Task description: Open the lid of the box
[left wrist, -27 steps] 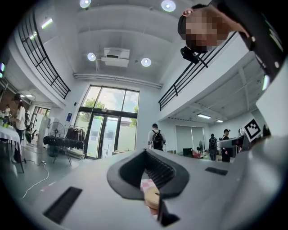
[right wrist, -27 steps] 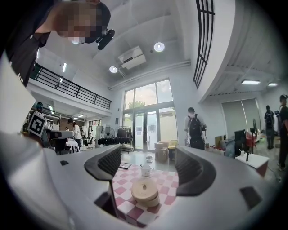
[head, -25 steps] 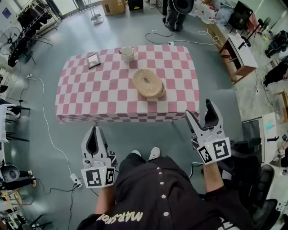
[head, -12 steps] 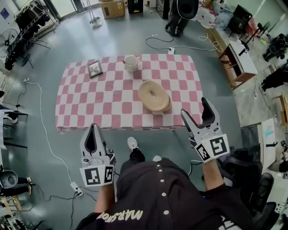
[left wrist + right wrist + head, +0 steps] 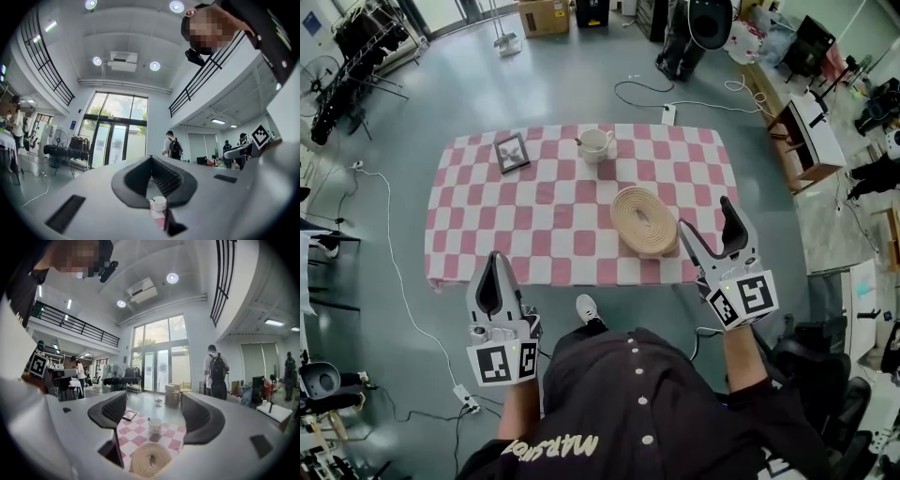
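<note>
A round woven box with its lid on sits near the front right of the pink-checked table. My right gripper hangs open just right of the box, over the table's near right corner, with nothing between its jaws. In the right gripper view the box lies low between the spread jaws of the right gripper. My left gripper is shut and empty, off the table's front edge at the left. The left gripper points up toward the hall.
A white mug and a small picture frame stand at the table's far side. Cables run over the floor to the left. A desk and chairs stand at the right. A person with a backpack stands far off.
The table and box have come closer in the head view. My right gripper now reaches the table's near right corner beside the box. The left gripper stays shut.
</note>
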Demonstrator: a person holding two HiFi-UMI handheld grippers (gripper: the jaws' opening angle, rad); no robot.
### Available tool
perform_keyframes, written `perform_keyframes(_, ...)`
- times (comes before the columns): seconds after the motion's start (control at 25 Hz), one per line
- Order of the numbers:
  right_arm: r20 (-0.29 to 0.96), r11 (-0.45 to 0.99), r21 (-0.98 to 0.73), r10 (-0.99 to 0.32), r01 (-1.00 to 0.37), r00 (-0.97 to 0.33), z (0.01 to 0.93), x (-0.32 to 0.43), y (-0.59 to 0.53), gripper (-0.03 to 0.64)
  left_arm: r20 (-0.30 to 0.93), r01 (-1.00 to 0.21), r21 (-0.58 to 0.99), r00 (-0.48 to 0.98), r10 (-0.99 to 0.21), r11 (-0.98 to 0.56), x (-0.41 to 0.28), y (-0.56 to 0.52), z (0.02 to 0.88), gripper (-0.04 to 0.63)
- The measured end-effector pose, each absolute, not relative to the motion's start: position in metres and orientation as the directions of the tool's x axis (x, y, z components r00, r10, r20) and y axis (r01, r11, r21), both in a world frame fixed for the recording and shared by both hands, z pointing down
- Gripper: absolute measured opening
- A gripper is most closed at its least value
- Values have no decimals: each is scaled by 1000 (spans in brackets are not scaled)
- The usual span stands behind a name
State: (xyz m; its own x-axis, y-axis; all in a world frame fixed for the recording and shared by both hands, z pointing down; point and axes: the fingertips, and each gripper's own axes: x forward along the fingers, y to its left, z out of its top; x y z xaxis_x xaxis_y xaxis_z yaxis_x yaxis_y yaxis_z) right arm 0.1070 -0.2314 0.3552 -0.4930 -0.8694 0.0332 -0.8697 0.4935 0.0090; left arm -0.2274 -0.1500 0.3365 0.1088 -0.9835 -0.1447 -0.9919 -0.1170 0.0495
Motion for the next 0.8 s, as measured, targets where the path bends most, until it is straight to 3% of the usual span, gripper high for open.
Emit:
perform_keyframes(0.44, 60, 464, 23, -885, -886, -462, 360, 73, -274, 359, -125, -982, 53, 174, -977, -181, -259, -205, 340, 6)
perform_keyframes(0.8, 169, 436, 50, -890, -899, -423, 395, 79, -303, 370, -70, -973, 58, 220, -973, -225, -264, -240, 355, 6)
